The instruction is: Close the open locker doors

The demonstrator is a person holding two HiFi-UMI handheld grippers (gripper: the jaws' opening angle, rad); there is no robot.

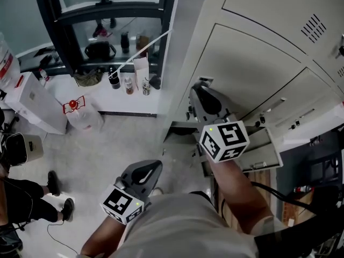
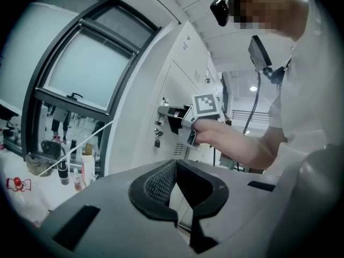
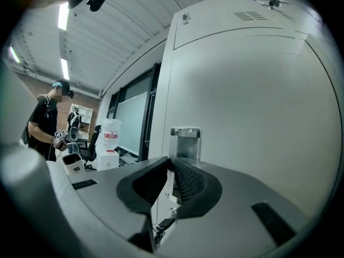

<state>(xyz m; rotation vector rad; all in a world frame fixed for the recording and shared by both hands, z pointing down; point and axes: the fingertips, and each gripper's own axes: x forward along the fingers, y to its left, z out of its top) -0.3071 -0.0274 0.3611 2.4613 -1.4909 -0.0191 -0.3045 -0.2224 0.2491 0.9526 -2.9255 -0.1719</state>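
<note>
**Head view:** the right hand-held gripper, jaws together, points at the latch edge of a grey locker door at 1 o'clock. The left hand-held gripper hangs at 7 o'clock over the floor.

**Left gripper view:** its jaws meet on nothing. The right one reaches the lockers at 12 o'clock.

**Right gripper view:** the tips meet, empty, just before the door's metal latch plate. Keys hang at 6 o'clock.

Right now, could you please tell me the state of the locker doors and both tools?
Left tool, jaws together, empty.
Right tool, jaws together, empty, by the latch.
Upper locker door, appears shut.
Lower locker door, swung open.
Keys, hanging below the latch.
</note>
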